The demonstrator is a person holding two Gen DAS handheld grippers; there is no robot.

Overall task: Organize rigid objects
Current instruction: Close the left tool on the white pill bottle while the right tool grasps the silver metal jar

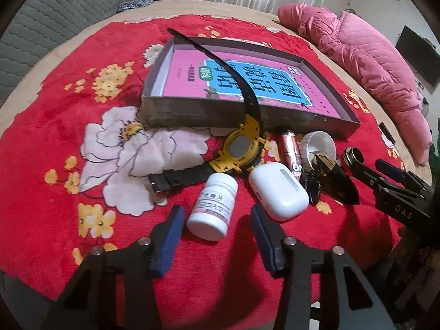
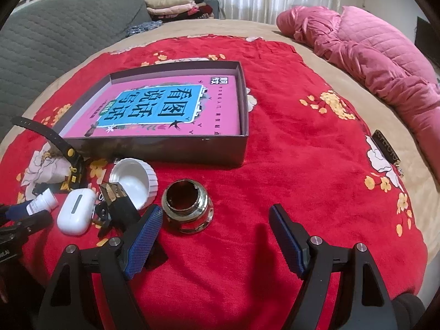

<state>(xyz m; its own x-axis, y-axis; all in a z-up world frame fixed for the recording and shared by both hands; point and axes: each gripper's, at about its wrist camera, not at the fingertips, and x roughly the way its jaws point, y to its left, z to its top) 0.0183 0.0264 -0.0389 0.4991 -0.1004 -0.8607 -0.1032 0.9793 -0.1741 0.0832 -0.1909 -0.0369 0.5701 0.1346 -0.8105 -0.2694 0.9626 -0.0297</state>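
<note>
Lying loose: one bottle (image 1: 213, 206), one watch (image 1: 242, 148).

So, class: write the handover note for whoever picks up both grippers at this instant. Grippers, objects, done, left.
Left gripper: open, holding nothing, its fingers either side of the white pill bottle, which lies on the red blanket.
Right gripper: open, holding nothing, just short of the metal ring fitting.
Box: holds only the pink book.
On the blanket in front of the box: watch, earbud case, white cap, battery, black clip.
Done: nothing boxed yet.
Left: probably every loose item.
</note>
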